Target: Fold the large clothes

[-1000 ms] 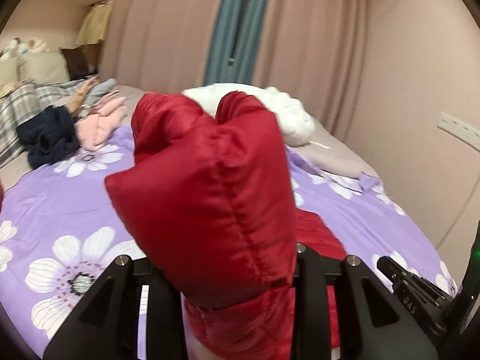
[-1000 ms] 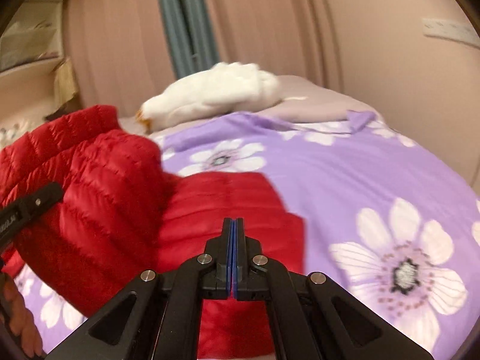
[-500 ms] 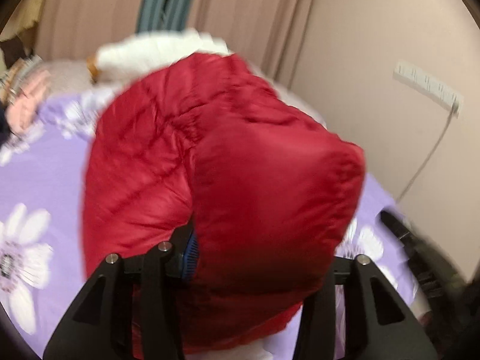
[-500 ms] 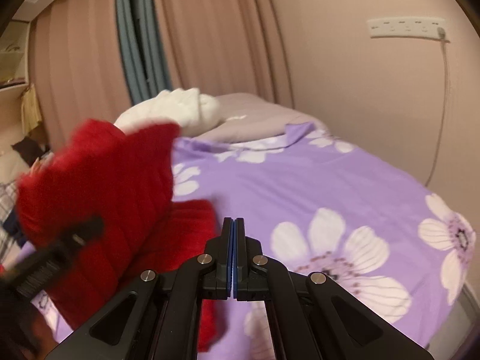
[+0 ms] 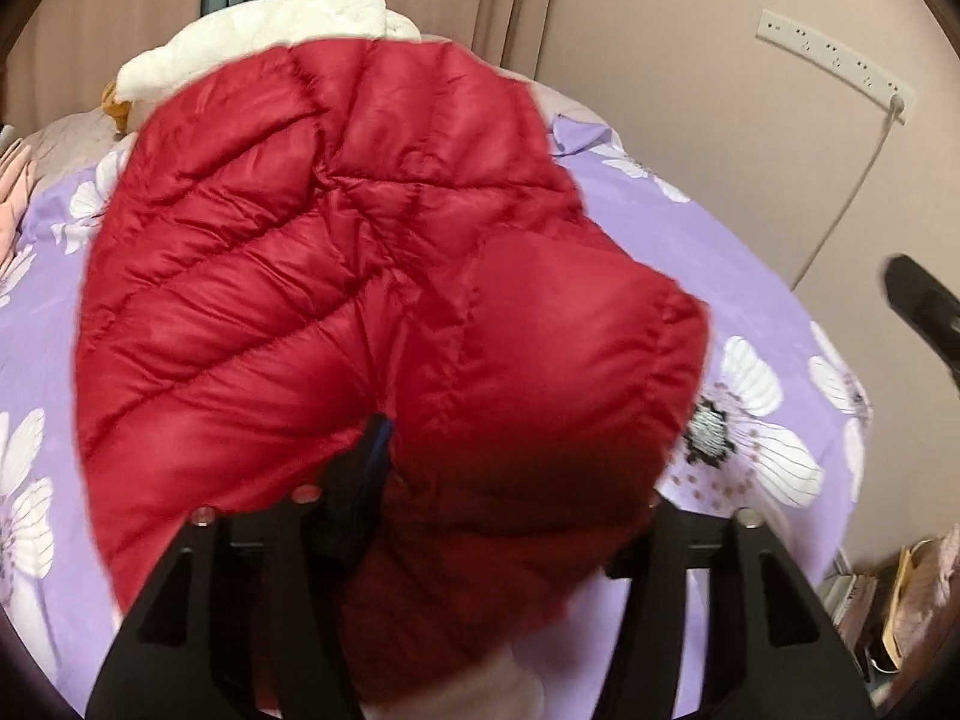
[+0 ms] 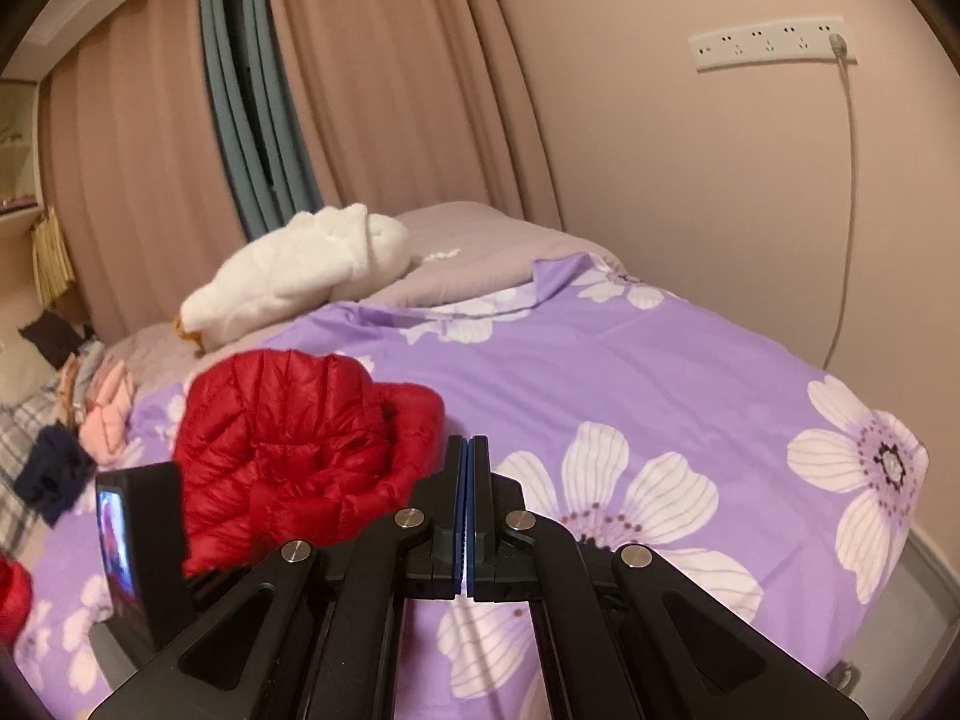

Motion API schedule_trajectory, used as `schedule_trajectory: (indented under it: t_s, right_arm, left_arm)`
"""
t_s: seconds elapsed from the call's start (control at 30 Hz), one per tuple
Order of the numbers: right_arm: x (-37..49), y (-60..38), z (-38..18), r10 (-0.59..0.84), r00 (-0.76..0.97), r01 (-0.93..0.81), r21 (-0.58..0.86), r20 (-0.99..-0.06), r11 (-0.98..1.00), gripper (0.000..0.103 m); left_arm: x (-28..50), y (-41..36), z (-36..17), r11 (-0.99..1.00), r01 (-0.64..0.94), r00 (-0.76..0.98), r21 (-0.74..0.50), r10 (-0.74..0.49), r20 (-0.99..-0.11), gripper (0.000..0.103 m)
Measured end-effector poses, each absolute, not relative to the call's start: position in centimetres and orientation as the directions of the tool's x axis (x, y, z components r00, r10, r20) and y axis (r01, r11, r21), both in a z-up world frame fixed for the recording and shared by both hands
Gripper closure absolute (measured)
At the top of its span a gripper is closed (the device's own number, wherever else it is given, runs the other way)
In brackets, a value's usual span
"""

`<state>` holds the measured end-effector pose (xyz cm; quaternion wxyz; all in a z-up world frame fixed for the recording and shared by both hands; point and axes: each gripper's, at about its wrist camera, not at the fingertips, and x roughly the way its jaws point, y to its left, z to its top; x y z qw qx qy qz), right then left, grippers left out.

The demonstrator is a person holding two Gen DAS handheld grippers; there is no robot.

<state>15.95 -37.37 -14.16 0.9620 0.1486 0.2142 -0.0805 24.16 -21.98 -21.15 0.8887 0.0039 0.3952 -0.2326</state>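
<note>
My left gripper [image 5: 480,462] is clamped on a bunched part of the red quilted down jacket [image 5: 336,276], padding bulging out around the fingers so I can only see one blue-padded finger [image 5: 375,456] poking through; the jacket is lifted off the purple floral duvet [image 5: 690,252] and fills most of the left wrist view. From the right wrist view the same jacket [image 6: 294,450] hangs bundled above the duvet [image 6: 630,372], on the near side of the white plush duck [image 6: 300,270] that lies up by the grey pillow [image 6: 474,258]. My right gripper [image 6: 468,516] is pressed together on nothing, jaws touching, hovering over the duvet just beside the jacket, not in contact with it. Step in hand, as I judge it: carrying or flipping the jacket to lay it out, so folding proper is barely begun. Next move likely needs the right gripper to spread, take a second edge such as hem or shoulder, and pull the jacket flat on the duvet, well short of the duck. A heap of other clothes [image 6: 102,414] sits beyond the jacket, away from the duck.
</note>
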Motion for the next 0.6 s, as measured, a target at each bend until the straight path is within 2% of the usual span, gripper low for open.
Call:
schedule_trajectory:
  t_s: [0.07, 0.1, 0.13, 0.2, 0.27, 0.37, 0.47, 0.57, 0.6]
  right_arm:
    - [15.9, -36.8, -13.5, -0.089, 0.9, 0.208, 0.24, -0.428, 0.948, 0.102]
    - [15.9, -36.5, -13.3, -0.09, 0.9, 0.207, 0.237, -0.426, 0.949, 0.086]
    - [15.7, -36.2, -13.1, -0.086, 0.905, 0.201, 0.24, -0.418, 0.95, 0.063]
    - [15.3, -35.7, -12.6, -0.067, 0.919, 0.183, 0.27, -0.389, 0.945, 0.046]
    - [15.1, -35.3, -12.2, -0.037, 0.929, 0.158, 0.304, -0.368, 0.94, 0.046]
    - [15.3, -34.1, -11.5, -0.035, 0.93, 0.152, 0.295, -0.365, 0.943, 0.046]
    - [15.8, -32.8, -11.2, -0.032, 0.932, 0.137, 0.269, -0.36, 0.953, 0.046]
    - [16.7, -31.5, -11.2, 0.032, 0.933, 0.083, 0.3, -0.358, 0.95, 0.046]
    - [17.0, -31.1, -11.2, 0.046, 0.932, 0.069, 0.303, -0.358, 0.95, 0.049]
  left_arm:
    - [22.5, -20.3, -19.5, 0.872, 0.447, 0.584, -0.199, -0.452, -0.674, 0.036]
    - [21.8, -19.8, -19.0, 0.864, 0.456, 0.583, -0.215, -0.472, -0.662, 0.035]
    - [20.9, -18.8, -18.3, 0.852, 0.459, 0.581, -0.251, -0.502, -0.641, 0.035]
    - [19.6, -16.4, -17.0, 0.832, 0.441, 0.582, -0.336, -0.55, -0.599, 0.035]
    - [18.7, -13.9, -16.2, 0.832, 0.396, 0.591, -0.39, -0.555, -0.585, 0.038]
    - [18.0, -11.0, -15.4, 0.878, 0.309, 0.65, -0.367, -0.476, -0.592, 0.055]
    - [17.8, -8.1, -14.7, 0.911, 0.241, 0.736, -0.334, -0.396, -0.549, 0.066]
    - [17.8, -6.1, -14.1, 0.936, 0.179, 0.786, -0.305, -0.322, -0.527, 0.073]
    - [18.0, -5.9, -14.2, 0.943, 0.158, 0.8, -0.293, -0.296, -0.522, 0.073]
